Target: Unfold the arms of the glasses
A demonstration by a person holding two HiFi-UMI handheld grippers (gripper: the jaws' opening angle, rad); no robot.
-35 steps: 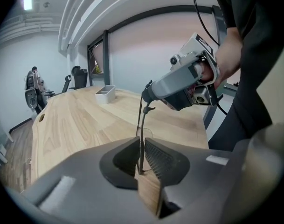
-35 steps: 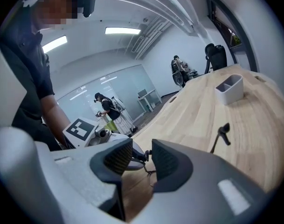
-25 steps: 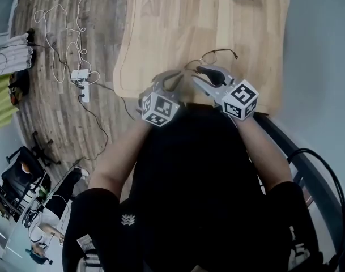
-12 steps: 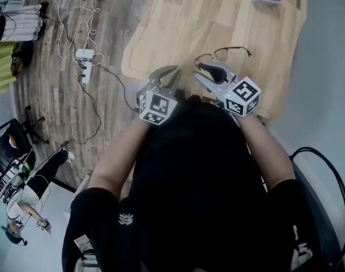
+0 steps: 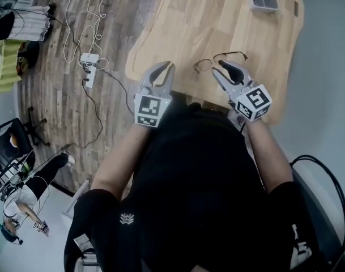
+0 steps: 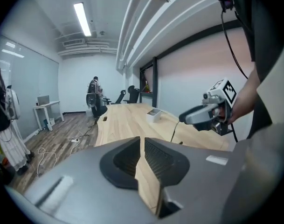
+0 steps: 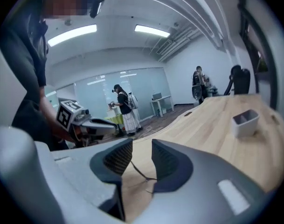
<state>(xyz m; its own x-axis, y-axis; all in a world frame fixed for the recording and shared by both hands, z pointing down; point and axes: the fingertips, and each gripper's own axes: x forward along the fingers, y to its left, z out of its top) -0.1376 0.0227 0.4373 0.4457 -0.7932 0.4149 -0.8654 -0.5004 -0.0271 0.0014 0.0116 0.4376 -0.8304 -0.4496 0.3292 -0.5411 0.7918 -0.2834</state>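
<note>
Here, the key relation first, then the change:

- The thin dark wire-framed glasses (image 5: 216, 58) lie on the pale wooden table (image 5: 206, 21), close to its near edge and toward its right near corner.
- Their long axis, lens to lens, runs roughly along that near edge, with the right end slanted a little toward the far edge.
- The right grey two-jaw gripper (image 5: 229, 67) is much the nearer one. Its tips sit over the right-hand lens end, and the glasses lie straight ahead of it and slightly to its left.
- Its jaws stand wide. In the right gripper view a thin dark wire of the frame shows in the gap, lying on the wood, and the pads do not press on it.
- The left grey two-jaw gripper (image 5: 162, 68) hangs by the table's near left corner, well apart from the glasses. Its jaws are narrow and closing, with only bare wood showing between them.
- I cannot tell whether the arms are folded or spread; the wire is too fine.
- A second ago the left gripper was close beside the frame's left end. It has since risen and drawn away to the left, while the right gripper has stayed at the glasses.
</note>
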